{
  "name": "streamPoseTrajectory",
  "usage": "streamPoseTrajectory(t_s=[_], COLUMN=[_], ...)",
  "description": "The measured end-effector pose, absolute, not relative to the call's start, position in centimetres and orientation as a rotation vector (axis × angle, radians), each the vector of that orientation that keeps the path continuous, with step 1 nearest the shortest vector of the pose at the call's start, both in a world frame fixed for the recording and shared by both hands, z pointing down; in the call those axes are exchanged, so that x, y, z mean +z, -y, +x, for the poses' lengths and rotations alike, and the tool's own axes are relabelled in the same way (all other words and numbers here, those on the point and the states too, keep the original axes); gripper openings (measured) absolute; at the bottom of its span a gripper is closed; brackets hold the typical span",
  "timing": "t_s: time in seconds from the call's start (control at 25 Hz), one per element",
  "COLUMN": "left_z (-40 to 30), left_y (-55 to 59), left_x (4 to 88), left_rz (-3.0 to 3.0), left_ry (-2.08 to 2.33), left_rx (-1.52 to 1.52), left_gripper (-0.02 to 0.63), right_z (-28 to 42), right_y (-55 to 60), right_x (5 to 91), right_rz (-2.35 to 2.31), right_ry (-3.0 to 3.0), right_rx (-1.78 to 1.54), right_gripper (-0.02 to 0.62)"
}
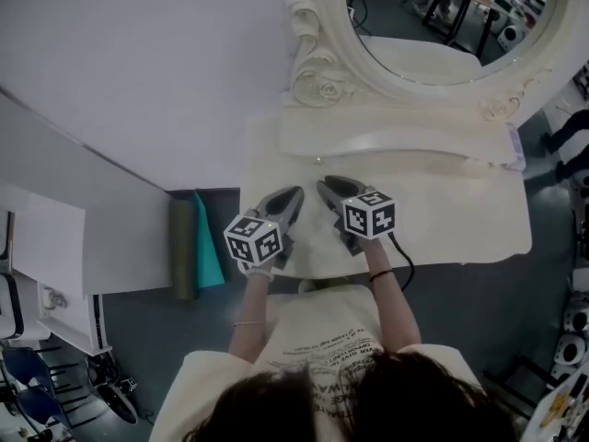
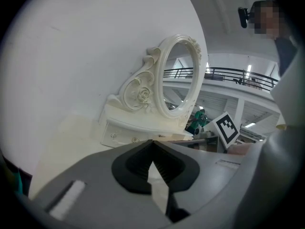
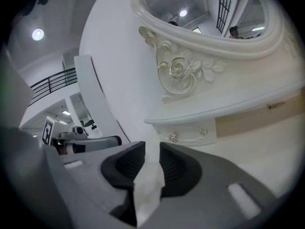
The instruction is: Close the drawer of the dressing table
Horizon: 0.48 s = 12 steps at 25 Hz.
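Note:
The cream dressing table stands against the wall with an oval mirror on a carved base. A small drawer front with two knobs sits under that base, also seen as the drawer front; a tan strip runs beside it. How far the drawer stands out I cannot tell. Both grippers hover over the tabletop, short of the drawer, side by side. My left gripper is shut with its tips touching and nothing held. My right gripper shows a narrow gap with nothing between its jaws.
A dark green roll and a teal sheet lean between the table's left side and a white cabinet. The person's body is close to the table's front edge. Chairs and equipment crowd the lower left and right edges.

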<state>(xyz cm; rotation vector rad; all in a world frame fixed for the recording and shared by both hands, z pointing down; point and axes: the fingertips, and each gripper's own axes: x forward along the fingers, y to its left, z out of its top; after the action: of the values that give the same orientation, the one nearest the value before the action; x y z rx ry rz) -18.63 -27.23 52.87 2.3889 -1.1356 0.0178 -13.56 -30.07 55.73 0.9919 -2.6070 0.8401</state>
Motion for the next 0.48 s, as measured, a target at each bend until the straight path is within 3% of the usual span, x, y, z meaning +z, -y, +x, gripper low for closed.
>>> streamPoseTrajectory(t_s=[0.48], left_z=[-17.7], left_y=[23.8], left_x=[50.4], left_rz=[2.491], left_ry=[1.070], left_rx=[-0.013], left_gripper=[-0.001], right_z=[-13.3], right_y=[26.6], right_x=[50.3], right_rz=[1.017], right_ry=[2.765], right_rx=[0.649], right_gripper=[0.003])
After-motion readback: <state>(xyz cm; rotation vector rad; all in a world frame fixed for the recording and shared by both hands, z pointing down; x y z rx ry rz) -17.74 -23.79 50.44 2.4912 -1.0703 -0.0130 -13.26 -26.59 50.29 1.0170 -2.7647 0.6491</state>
